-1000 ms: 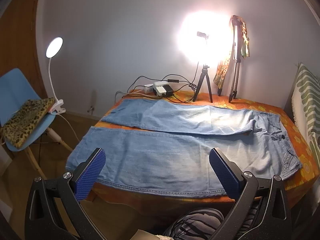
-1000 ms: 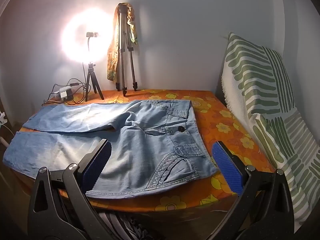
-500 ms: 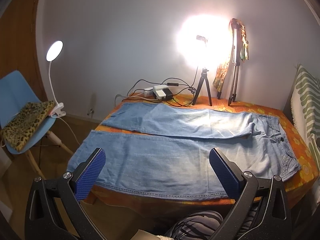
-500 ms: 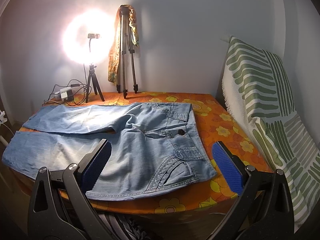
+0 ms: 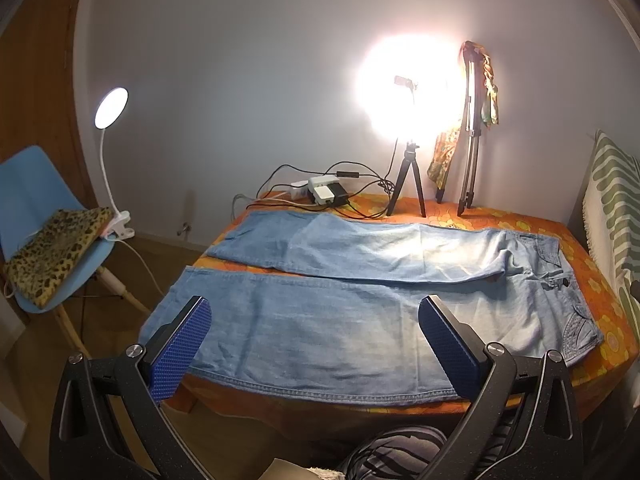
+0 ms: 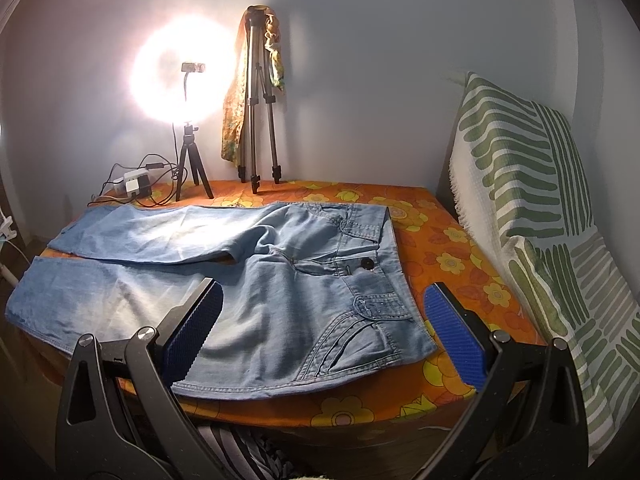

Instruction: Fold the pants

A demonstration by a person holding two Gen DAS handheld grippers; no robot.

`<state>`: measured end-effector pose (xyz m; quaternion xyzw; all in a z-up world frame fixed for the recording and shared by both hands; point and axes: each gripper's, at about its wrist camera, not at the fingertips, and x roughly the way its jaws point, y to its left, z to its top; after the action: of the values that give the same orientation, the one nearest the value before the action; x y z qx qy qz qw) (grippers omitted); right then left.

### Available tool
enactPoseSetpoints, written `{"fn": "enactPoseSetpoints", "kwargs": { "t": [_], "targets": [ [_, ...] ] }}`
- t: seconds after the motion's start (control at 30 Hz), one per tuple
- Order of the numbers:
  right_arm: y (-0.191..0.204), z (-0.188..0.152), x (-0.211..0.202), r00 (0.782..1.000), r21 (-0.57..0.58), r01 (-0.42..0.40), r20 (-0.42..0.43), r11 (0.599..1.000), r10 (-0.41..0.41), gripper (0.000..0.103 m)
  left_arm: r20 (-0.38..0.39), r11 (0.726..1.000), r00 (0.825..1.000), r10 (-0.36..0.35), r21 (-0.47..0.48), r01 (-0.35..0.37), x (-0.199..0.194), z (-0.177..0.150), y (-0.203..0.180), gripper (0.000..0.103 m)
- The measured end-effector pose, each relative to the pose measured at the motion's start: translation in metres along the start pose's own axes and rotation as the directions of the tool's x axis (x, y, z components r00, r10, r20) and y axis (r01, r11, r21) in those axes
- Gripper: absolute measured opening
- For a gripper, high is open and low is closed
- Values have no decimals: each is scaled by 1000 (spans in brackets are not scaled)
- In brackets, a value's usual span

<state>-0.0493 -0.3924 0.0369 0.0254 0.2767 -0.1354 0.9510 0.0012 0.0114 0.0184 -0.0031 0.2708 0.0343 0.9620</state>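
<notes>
Light blue jeans (image 5: 360,300) lie spread flat on the orange flowered table (image 5: 600,320), legs to the left and waist to the right. They also show in the right wrist view (image 6: 260,280), waistband and button at the right. My left gripper (image 5: 316,340) is open and empty, held above the near leg by the table's front edge. My right gripper (image 6: 324,328) is open and empty, held above the waist and hip pocket near the front edge.
A bright ring light on a small tripod (image 5: 408,184), a taller tripod with a scarf (image 5: 472,140) and a power strip with cables (image 5: 324,196) stand at the back. A blue chair (image 5: 44,240) with a clip lamp is at left. A green-striped blanket (image 6: 540,220) is at right.
Both grippers have drawn back and risen slightly, so the jeans sit a little lower in both views. The jaws stay open and the jeans have not moved.
</notes>
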Motion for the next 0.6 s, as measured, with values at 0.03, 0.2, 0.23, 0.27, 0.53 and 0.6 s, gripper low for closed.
{"fn": "enactPoseSetpoints", "kwargs": {
  "t": [0.03, 0.2, 0.23, 0.27, 0.53, 0.6],
  "targets": [
    [0, 0, 0, 1000, -1, 0, 0, 1000, 0, 102, 1, 1000, 1000, 0, 1, 0, 0, 0, 0, 103],
    [-1, 1, 0, 1000, 0, 1, 1, 1000, -1, 102, 4, 1000, 1000, 3, 7, -3, -1, 0, -2, 103],
    [-1, 1, 0, 1000, -1, 1, 2, 1000, -1, 102, 6, 1000, 1000, 5, 8, -5, -1, 0, -2, 103],
    [0, 1, 0, 1000, -1, 1, 2, 1000, -1, 102, 7, 1000, 1000, 7, 9, -7, -1, 0, -2, 103],
    [0, 2, 0, 1000, -6, 1, 3, 1000, -1, 102, 10, 1000, 1000, 9, 10, -9, -2, -1, -3, 103],
    [0, 2, -1, 1000, -6, 2, 6, 1000, -2, 102, 14, 1000, 1000, 13, 11, -13, -3, -3, -3, 103]
  ]
}}
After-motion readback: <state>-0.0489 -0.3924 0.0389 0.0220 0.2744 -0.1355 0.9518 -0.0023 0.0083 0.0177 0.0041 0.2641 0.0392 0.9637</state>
